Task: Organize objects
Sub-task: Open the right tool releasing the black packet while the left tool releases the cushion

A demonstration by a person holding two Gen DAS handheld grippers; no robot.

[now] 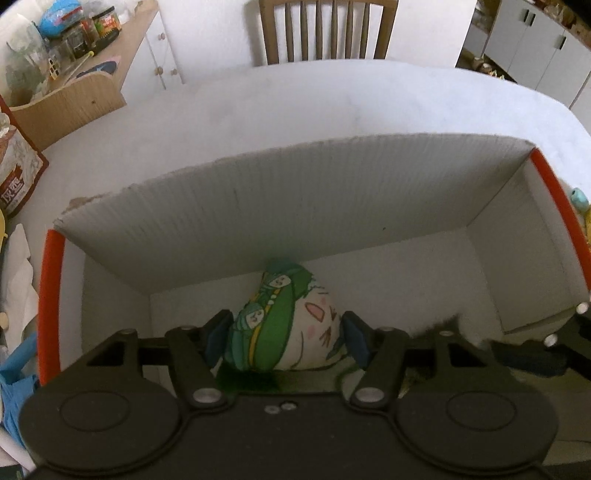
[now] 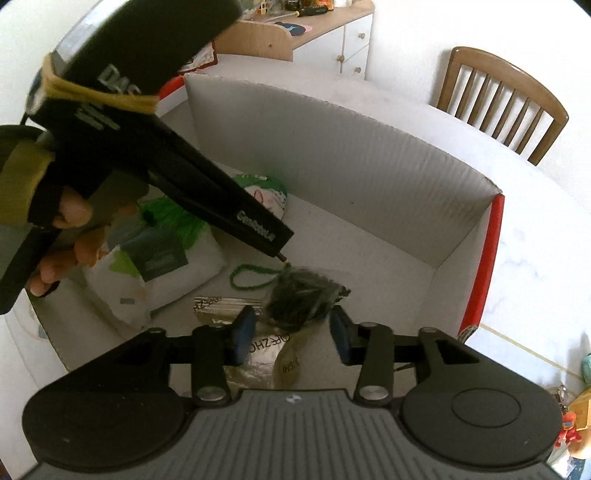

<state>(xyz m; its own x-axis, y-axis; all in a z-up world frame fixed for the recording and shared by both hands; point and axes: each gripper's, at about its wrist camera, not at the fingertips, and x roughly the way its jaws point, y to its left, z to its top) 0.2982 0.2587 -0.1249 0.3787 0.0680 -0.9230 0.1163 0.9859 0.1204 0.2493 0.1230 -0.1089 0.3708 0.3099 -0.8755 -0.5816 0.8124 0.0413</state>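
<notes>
A white cardboard box (image 1: pixel 295 192) with red edges stands on the white table. In the left wrist view a green and white plush toy (image 1: pixel 288 321) with a drawn face rests on the box floor against the back wall. My left gripper (image 1: pixel 286 338) holds it, one blue pad touching each side. In the right wrist view my right gripper (image 2: pixel 292 334) is open over the box floor, with a dark fuzzy pompom (image 2: pixel 304 297) on a green cord just past its fingertips. The left gripper's body (image 2: pixel 207 192) and a person's gloved hand (image 2: pixel 70 218) cross the upper left and hide most of the plush toy (image 2: pixel 271 195).
A white pillow pack (image 2: pixel 173 288), a dark green card (image 2: pixel 160 256) and silver foil packets (image 2: pixel 258 356) lie in the box. A wooden chair (image 1: pixel 325 29) stands behind the table and a cabinet (image 1: pixel 110 48) at the left. A snack bag (image 1: pixel 18 173) lies left of the box.
</notes>
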